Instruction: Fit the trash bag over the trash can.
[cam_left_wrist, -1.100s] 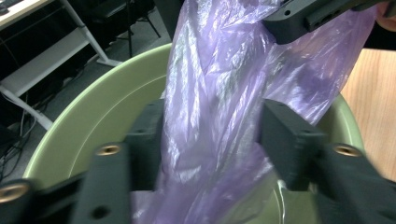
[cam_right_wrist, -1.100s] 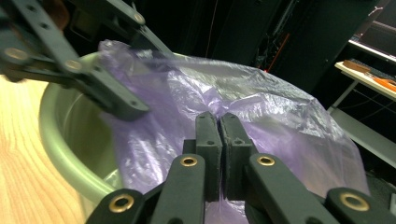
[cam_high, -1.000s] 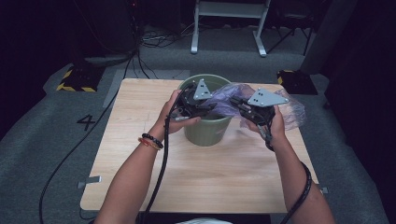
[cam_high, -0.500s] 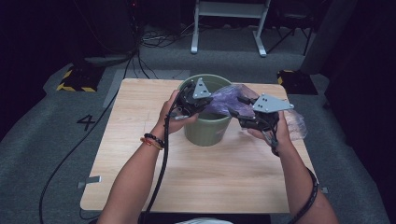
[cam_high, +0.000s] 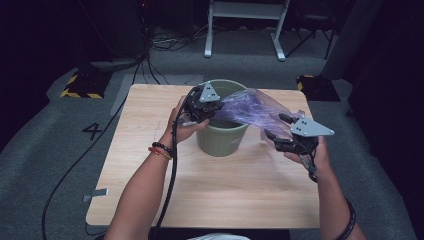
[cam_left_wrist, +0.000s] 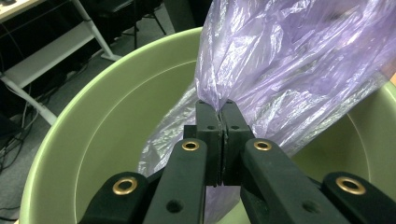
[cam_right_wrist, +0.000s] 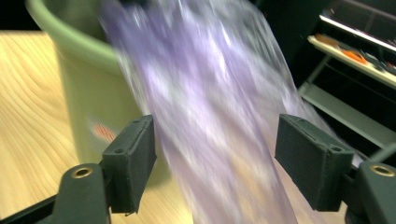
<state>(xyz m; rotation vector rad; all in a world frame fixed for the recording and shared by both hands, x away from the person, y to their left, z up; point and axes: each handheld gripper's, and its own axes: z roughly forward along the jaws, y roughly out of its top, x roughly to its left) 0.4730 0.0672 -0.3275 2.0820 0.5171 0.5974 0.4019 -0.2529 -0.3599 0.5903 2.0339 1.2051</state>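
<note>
High view: a purple bag (cam_high: 252, 111) stretches from the bin (cam_high: 222, 137) outward to the person's right, one end over the bin's mouth, the other past its rim and above the table (cam_high: 150, 130). The green bin stands upright on the far half of the wooden table. The left gripper (cam_high: 207, 107) sits at the bin's near-left rim, held by the left hand (cam_high: 182, 125); the right gripper (cam_high: 287, 132) is well right of the bin, held by the right hand (cam_high: 312, 155), with its grey plate on top.

Left gripper view: the jaws are pressed together on a gathered fold of the bag (cam_left_wrist: 299, 65), pinching it above the bin's (cam_left_wrist: 93, 154) open interior; the left gripper (cam_left_wrist: 222, 112) points down into the bin.

Right gripper view: the jaws of the right gripper (cam_right_wrist: 243, 154) stand wide apart; the blurred bag (cam_right_wrist: 210, 116) runs between them, touching neither pad as far as the blur allows. The bin (cam_right_wrist: 88, 93) lies just beyond the left jaw, on the table (cam_right_wrist: 28, 116).
</note>
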